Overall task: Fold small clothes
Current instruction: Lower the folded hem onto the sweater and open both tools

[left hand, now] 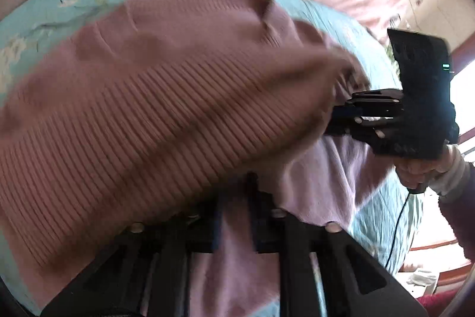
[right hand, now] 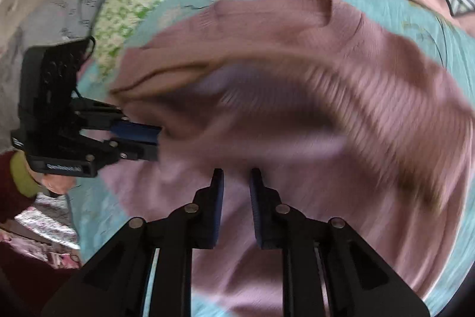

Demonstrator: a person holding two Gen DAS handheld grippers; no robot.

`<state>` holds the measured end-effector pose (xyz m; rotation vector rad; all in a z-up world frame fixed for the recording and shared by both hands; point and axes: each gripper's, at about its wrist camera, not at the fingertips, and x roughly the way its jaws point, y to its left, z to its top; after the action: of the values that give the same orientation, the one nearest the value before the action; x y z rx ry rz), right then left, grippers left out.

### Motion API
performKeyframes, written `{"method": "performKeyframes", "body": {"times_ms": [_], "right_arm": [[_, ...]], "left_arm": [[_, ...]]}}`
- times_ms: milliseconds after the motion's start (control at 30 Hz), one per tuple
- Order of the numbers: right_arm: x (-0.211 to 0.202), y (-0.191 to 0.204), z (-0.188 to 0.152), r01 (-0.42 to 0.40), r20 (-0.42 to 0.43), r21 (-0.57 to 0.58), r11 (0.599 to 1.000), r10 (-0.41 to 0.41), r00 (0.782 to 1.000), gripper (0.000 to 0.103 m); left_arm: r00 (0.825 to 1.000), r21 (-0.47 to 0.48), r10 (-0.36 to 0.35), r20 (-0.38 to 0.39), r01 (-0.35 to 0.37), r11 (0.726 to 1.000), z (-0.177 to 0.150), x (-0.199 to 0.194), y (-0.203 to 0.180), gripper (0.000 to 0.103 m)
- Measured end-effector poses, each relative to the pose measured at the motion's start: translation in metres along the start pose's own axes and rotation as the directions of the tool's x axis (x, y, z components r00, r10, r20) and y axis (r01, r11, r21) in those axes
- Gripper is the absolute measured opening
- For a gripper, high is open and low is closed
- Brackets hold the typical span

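A pink sweater (right hand: 297, 55) lies half-folded on a teal sheet (right hand: 415, 17). The right gripper (right hand: 236, 198) hangs over it, jaws apart and empty. Whether the left gripper (right hand: 148, 138), at the fold's edge, grips the knit is unclear.

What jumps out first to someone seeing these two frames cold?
The ribbed pink sweater fills the middle of both views, motion-blurred, lying over a turquoise sheet on a bed. The left gripper comes in from the left edge of the right wrist view at the sweater's edge. The right gripper in the foreground shows a gap between its blue pads, nothing gripped.
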<state>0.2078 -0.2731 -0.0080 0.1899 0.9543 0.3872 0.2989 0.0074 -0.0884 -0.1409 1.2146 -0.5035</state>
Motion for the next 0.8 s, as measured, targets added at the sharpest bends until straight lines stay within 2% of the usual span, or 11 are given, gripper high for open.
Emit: {"method": "performKeyframes", "body": {"times_ms": [100,167,233,300,400,500,567,633,667,733,800], "right_arm": [[-0.001,-0.039,0.03,0.047,0.053,0.103,0.994,-0.053,0.997,0.014],[-0.011,-0.068,0.039,-0.015,0.13,0.206,0.978,-0.013,0.991,0.012],[-0.025,-0.1,0.041,0.06,0.206,0.33,0.942,-0.134,0.969,0.012],[-0.034,-0.127,0.036,0.026,0.268,0.455,0.89,-0.165,0.949,0.012],[-0.046,-0.147,0.022,-0.047,0.346,0.552,0.832,-0.178,0.921,0.012],[-0.062,-0.135,0.01,-0.011,0.368,0.54,0.842,-0.224,0.902,0.016],[-0.07,-0.124,0.006,-0.006,0.377,0.522,0.853,-0.224,0.899,0.018],[-0.076,-0.116,0.001,-0.013,0.378,0.495,0.869,-0.202,0.903,0.021],[-0.076,-0.108,-0.001,-0.018,0.377,0.481,0.877,-0.188,0.907,0.022],[-0.073,-0.09,-0.007,-0.03,0.364,0.444,0.896,-0.149,0.919,0.024],[-0.072,-0.072,-0.016,-0.046,0.344,0.395,0.917,-0.101,0.934,0.024]], "left_arm": [[0.995,-0.055,0.082,0.058,-0.079,0.995,0.027,-0.018,0.032,0.014],[0.985,-0.116,0.147,0.084,-0.137,0.984,0.039,-0.027,0.057,0.014],[0.965,-0.184,0.239,0.111,-0.216,0.959,0.048,-0.033,0.085,0.014],[0.959,-0.253,0.252,0.129,-0.214,0.944,0.052,-0.035,0.107,0.014],[0.966,-0.366,0.202,0.161,-0.132,0.921,0.048,-0.042,0.126,0.013],[0.953,-0.387,0.22,0.21,-0.126,0.914,0.035,-0.061,0.114,0.018],[0.943,-0.384,0.241,0.231,-0.139,0.913,0.027,-0.073,0.1,0.041],[0.932,-0.369,0.26,0.253,-0.156,0.916,0.018,-0.085,0.09,0.058],[0.927,-0.361,0.277,0.252,-0.175,0.916,0.01,-0.091,0.087,0.062],[0.926,-0.358,0.29,0.24,-0.194,0.913,0.007,-0.104,0.087,0.063],[0.936,-0.363,0.251,0.248,-0.15,0.92,-0.011,-0.117,0.086,0.063]]}}
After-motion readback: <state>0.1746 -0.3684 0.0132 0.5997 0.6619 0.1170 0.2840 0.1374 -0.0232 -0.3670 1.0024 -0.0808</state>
